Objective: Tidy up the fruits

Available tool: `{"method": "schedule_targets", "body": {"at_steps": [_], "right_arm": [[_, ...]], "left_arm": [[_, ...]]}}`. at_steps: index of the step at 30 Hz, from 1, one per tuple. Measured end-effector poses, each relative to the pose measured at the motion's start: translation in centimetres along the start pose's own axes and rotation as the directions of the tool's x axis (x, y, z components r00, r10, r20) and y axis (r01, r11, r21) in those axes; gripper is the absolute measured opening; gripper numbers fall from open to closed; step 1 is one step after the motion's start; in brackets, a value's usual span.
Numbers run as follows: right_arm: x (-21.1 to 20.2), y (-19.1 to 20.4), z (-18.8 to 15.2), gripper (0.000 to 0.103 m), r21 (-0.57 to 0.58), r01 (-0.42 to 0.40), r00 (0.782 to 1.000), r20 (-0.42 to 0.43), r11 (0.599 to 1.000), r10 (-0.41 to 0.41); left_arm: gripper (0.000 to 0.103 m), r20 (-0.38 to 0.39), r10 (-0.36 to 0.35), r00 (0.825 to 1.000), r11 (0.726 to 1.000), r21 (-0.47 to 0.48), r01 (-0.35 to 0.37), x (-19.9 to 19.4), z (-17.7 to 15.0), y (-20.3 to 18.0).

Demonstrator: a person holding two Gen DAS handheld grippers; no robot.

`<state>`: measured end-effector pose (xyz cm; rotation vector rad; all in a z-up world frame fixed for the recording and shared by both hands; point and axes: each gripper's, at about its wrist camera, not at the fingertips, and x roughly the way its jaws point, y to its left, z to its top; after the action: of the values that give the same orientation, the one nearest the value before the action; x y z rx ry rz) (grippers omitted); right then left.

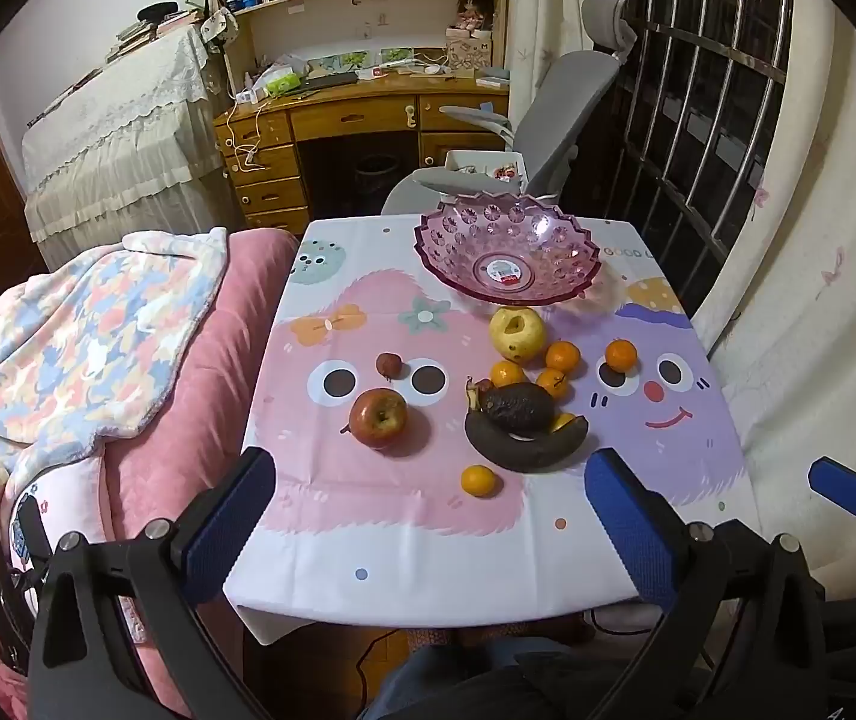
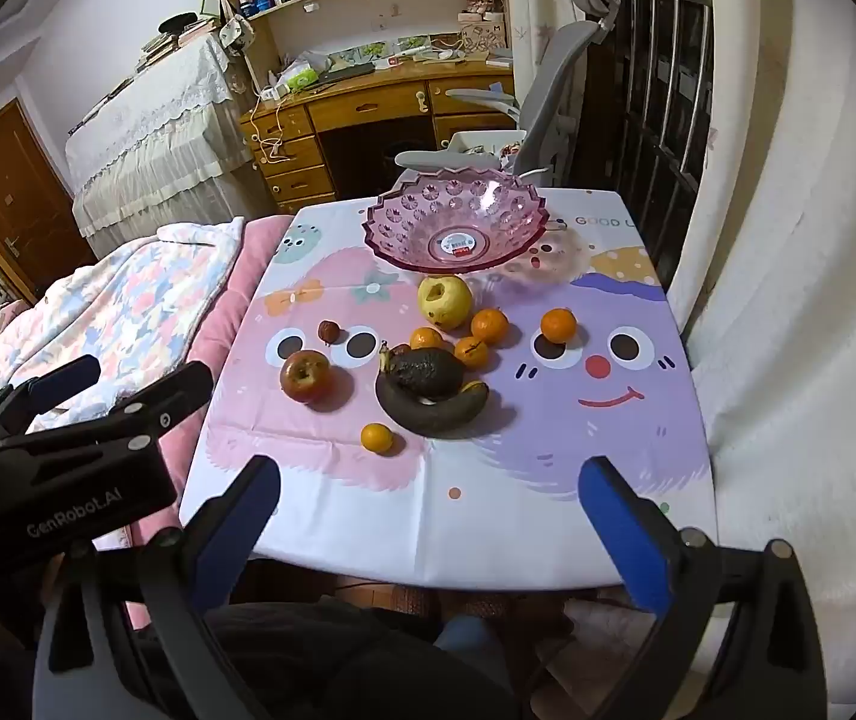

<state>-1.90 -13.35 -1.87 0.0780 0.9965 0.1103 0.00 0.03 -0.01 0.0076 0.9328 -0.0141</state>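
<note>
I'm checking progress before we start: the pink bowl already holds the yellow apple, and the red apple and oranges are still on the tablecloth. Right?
Not quite: the pink bowl is empty. The yellow apple sits on the tablecloth just in front of it, as the right wrist view shows. The rest is right.

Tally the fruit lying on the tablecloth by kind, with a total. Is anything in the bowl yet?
Tangerines: 5, first one
Red apple: 1
Yellow apple: 1
Overripe banana: 1
Avocado: 1
Small dark red fruit: 1
Total: 10
Pink bowl: 0 fruit inside.
</note>
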Motion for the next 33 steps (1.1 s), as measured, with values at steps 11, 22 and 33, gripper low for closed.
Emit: {"method": "schedule_targets", "body": {"at_steps": [11, 22, 33], "right_arm": [[0.26, -0.09, 0.24, 0.100, -0.003, 0.002, 1.000, 0.005, 1.000, -0.002], [0.20, -0.16, 0.24, 0.100, -0.003, 0.002, 1.000, 0.006, 1.000, -0.002], [0.11, -0.50, 0.23, 0.100, -0.004, 0.002, 1.000, 0.008, 1.000, -0.002]], "left_arm": [[0.102, 0.004, 0.006, 1.000, 1.000, 0.005, -0.006, -0.02, 0.00, 0.02], [0.102, 0.004, 0.006, 1.000, 1.000, 0.005, -0.006, -0.01, 0.00, 0.03], [0.102, 0.005, 0.006, 1.000, 1.000, 0.004, -0.006, -0.02, -0.01, 0.02]]}}
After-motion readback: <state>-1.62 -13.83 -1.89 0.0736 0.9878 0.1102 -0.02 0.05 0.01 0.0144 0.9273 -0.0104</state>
